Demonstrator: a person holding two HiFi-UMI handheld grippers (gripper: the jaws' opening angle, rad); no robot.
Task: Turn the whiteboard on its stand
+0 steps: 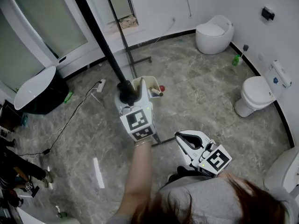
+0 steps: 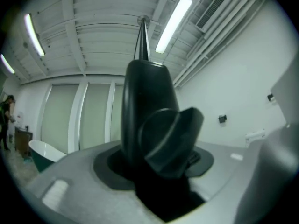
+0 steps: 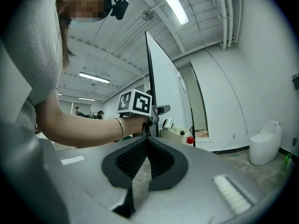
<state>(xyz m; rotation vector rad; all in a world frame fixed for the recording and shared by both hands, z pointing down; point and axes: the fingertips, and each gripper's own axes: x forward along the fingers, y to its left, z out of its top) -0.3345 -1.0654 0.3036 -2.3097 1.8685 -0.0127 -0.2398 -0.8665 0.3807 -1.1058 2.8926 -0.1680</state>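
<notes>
At the stand (image 1: 140, 59), my left gripper (image 1: 128, 97) is closed round the black knob (image 2: 168, 139), with the whiteboard (image 3: 163, 92) rising edge-on straight ahead. My right gripper (image 3: 147, 143), jaws together and empty, hangs well back.

No word, number or brand name can be read anywhere. The only signs are black-and-white square code patterns, which stand on the left gripper (image 1: 127, 93) and on the right gripper (image 1: 181, 138).

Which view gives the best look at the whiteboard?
The right gripper view: the whiteboard stands tall, its white face showing. The head view shows only its dark top edge from above; the left gripper view, just a thin edge rising behind a black knob.
</notes>
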